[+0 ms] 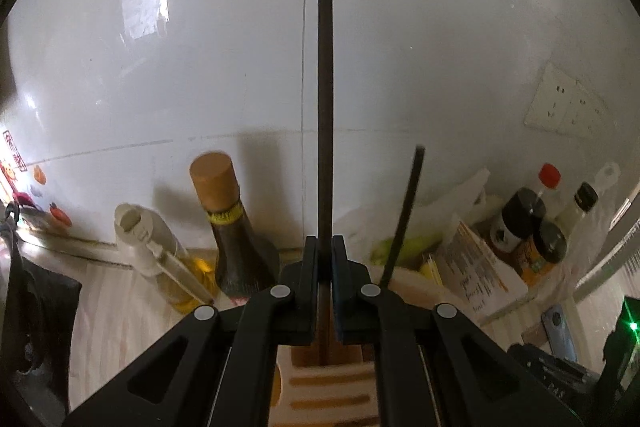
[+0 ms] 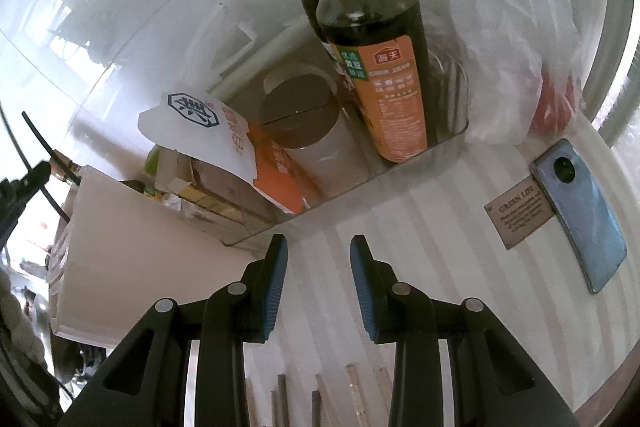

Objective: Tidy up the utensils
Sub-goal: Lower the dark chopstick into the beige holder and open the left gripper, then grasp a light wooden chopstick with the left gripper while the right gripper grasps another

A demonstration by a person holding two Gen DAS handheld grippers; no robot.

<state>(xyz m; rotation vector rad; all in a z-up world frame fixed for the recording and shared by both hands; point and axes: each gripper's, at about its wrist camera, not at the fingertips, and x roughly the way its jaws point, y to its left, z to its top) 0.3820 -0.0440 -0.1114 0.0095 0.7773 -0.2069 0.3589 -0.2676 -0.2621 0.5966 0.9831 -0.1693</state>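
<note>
At the left of the tabletop [image 1: 108,307], near the tiled wall, we see a pale oil bottle [image 1: 160,259] and a dark bottle with a tan cap [image 1: 228,227]. Our left gripper [image 1: 324,259] has its fingers clenched on a dark chopstick [image 1: 325,67], held upright so that, we judge, its lower end can drop into the slotted utensil holder [image 1: 332,383] directly below. A second chopstick [image 1: 402,215] leans just to the right, apparently standing in that holder already. Only the left wrist view shows this grip and the wall socket [image 1: 568,103]. Further right, our right gripper [image 2: 319,283] hovers with its fingers released and nothing between them, above more chopsticks [image 2: 316,407] lying on the striped tabletop, probably ready to fetch the next one. Only the right wrist view shows those, the soy sauce bottle [image 2: 384,67] in a clear tray [image 2: 360,183], and the phone [image 2: 580,215] towards the right edge.
</note>
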